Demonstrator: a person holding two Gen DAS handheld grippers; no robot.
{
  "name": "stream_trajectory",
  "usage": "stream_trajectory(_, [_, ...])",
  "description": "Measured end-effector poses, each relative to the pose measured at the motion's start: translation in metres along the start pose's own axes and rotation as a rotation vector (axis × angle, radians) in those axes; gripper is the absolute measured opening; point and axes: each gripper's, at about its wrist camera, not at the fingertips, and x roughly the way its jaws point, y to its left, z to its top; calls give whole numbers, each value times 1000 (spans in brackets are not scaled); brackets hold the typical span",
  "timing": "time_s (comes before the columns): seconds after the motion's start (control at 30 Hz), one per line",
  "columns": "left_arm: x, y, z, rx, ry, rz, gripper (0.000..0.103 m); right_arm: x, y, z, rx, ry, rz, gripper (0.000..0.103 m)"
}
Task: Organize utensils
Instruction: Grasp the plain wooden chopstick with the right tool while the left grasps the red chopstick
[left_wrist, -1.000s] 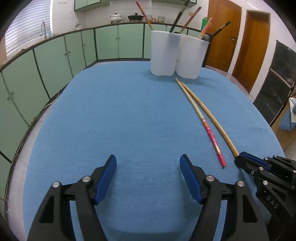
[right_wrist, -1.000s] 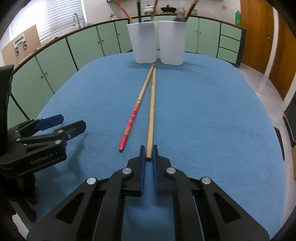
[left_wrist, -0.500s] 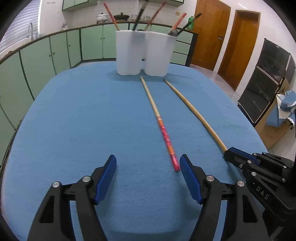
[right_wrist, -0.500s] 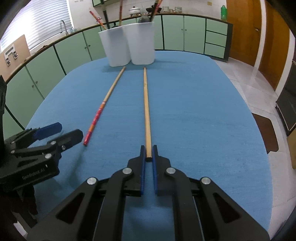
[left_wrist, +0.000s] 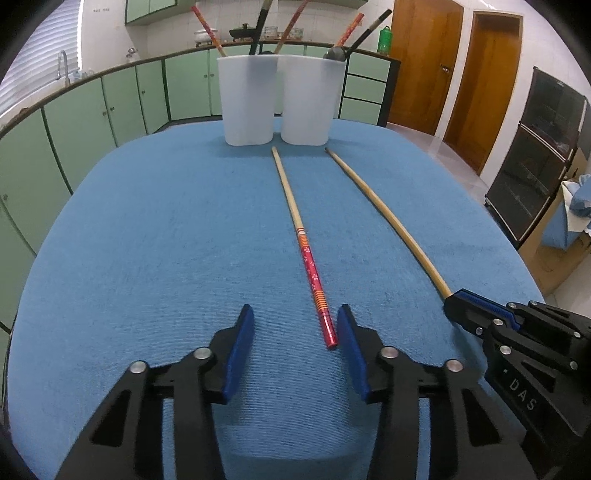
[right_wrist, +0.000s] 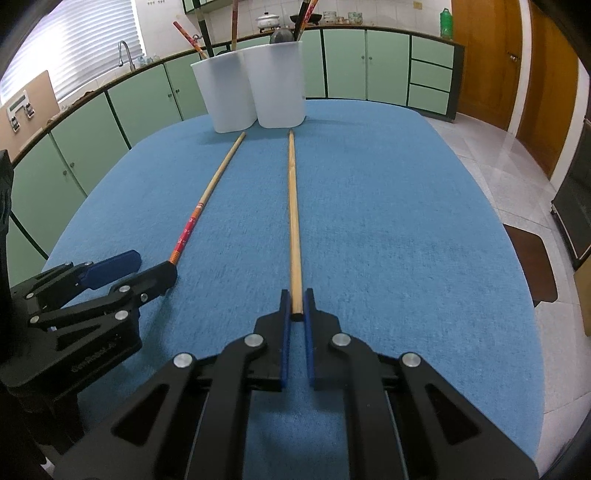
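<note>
On the blue tablecloth (left_wrist: 155, 236) I see two long chopsticks lying nearly parallel, both with their long axes running away from me toward the two white holders (left_wrist: 246, 99) at the far edge. My right gripper (right_wrist: 296, 308) is pinched onto the near end of the plain wooden chopstick (right_wrist: 293, 206), whose far tip points at the right-hand holder. My left gripper (left_wrist: 295, 334) is closing, its blue pads either side of the red patterned chopstick (left_wrist: 295, 221) without pressing it yet; the red end lies just beside the right pad (left_wrist: 351, 350), and its bare wooden tip points between the holders. Both sticks lie flat, apart from each other.
</note>
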Motion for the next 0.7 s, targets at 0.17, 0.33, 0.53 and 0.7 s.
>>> stream_trajectory(0.17, [0,0,-1,-8,-2,3,17,-1,-1,-1,8,-3,9,7])
stream_trajectory(0.33, [1,0,-1,-15,0,10,8,0,-2,-2,12,-5,15,7])
stream_trajectory(0.53, [1,-7,-2,18,4,50,8,1,0,-2,-2,-6,0,7])
stream_trajectory(0.7, [0,-5,-3,14,2,44,8,1,-4,-1,11,-7,16,7])
